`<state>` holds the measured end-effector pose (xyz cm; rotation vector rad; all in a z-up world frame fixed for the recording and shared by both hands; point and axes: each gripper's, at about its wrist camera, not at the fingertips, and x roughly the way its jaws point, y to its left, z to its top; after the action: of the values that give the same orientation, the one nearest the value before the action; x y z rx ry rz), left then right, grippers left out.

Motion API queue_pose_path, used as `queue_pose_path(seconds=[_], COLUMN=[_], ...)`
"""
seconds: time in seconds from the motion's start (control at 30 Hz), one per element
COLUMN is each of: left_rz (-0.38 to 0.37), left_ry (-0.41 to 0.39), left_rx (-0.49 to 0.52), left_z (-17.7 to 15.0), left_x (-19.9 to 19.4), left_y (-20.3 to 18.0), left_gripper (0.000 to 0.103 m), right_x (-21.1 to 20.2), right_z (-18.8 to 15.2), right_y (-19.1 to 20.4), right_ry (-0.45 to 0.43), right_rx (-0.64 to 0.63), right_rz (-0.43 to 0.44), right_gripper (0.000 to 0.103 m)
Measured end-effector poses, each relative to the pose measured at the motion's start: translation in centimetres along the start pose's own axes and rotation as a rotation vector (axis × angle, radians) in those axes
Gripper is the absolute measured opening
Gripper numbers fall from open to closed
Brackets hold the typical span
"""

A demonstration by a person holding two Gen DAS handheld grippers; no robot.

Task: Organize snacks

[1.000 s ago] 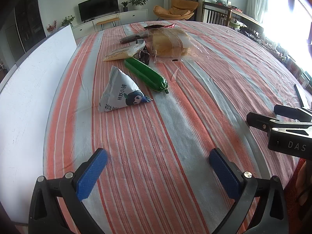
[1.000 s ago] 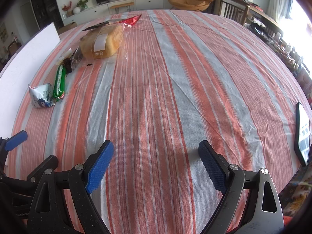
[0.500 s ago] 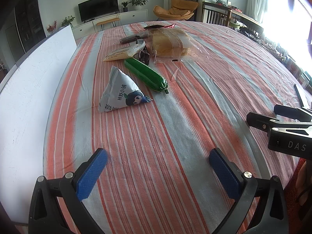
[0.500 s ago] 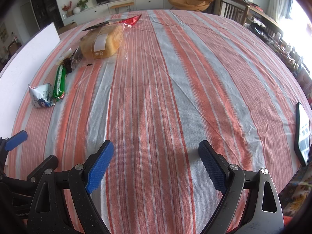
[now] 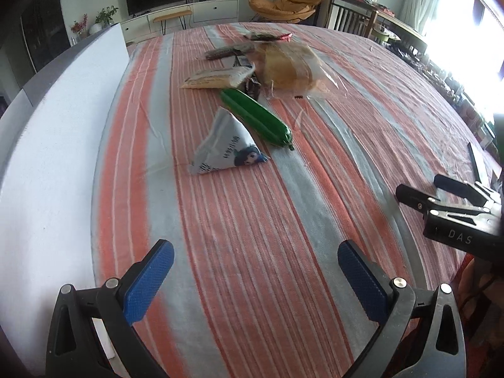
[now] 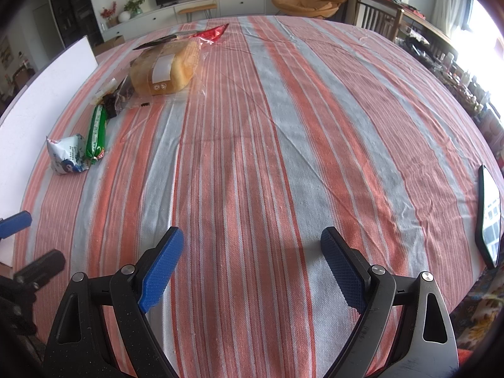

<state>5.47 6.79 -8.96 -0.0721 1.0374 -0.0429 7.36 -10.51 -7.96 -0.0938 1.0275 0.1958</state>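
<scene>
Striped surface [image 6: 283, 157] runs bare through frame center and right; phone [image 6: 489, 217] at right edge. Snacks bunch upper left: bread bag [image 6: 165, 67], green sausage [image 5: 255, 116], triangle pouch [image 5: 226, 148]. Your left gripper [image 5: 252, 271] and right gripper [image 6: 252, 258] both spread, holding nothing.

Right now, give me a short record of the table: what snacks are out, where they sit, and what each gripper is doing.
surface: striped tablecloth
snacks: bagged bread, green sausage, white triangular packet, flat yellow packet, red wrapper
layout: all grouped on the left side of the table, near the white board
sausage and triangular packet: side by side, close together
other item: phone at the right edge
left gripper: open, empty, above the cloth
right gripper: open, empty, above the cloth
</scene>
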Motion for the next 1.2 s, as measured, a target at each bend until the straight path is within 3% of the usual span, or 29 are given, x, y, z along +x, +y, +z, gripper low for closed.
queue_pose_path(seconds=[0.27, 0.43, 0.53, 0.63, 0.8, 1.0, 1.07, 1.13, 1.2], left_rz=[-0.055, -0.106, -0.137, -0.112, 0.002, 0.049, 0.022, 0.049, 0.046], left_ry=[-0.033, -0.111, -0.104, -0.009, -0.002, -0.006, -0.023, -0.016, -0.026], left_rx=[-0.052, -0.113, -0.158, -0.118, -0.045, -0.061, -0.073, -0.056, -0.037], left_z=[2.3, 5.6, 7.1, 7.7, 7.7, 7.6, 7.3, 7.1, 6.8], left_x=[-2.2, -4.5, -4.3, -1.9, 1.8, 5.3, 5.2, 5.3, 5.0], left_y=[1.7, 3.4, 4.6, 3.9, 2.0, 2.3, 2.6, 2.7, 2.7], left_gripper=[0.103, 0.103, 0.103, 0.103, 0.103, 0.102, 0.092, 0.054, 0.041], right_x=[0.0, 0.0, 0.0, 0.1, 0.1, 0.1, 0.1, 0.1, 0.1], right_z=[0.0, 0.0, 0.0, 0.0, 0.0, 0.0, 0.0, 0.0, 0.0], right_y=[0.0, 0.0, 0.0, 0.0, 0.0, 0.0, 0.0, 0.0, 0.0], right_ry=[0.0, 0.001, 0.001, 0.001, 0.001, 0.001, 0.001, 0.001, 0.001], right_rx=[0.0, 0.001, 0.0, 0.001, 0.0, 0.0, 0.001, 0.001, 0.001], right_rz=[0.0, -0.001, -0.001, -0.001, -0.001, -0.001, -0.001, -0.001, -0.001], right_gripper=[0.091, 0.091, 0.091, 0.091, 0.091, 0.091, 0.091, 0.091, 0.091])
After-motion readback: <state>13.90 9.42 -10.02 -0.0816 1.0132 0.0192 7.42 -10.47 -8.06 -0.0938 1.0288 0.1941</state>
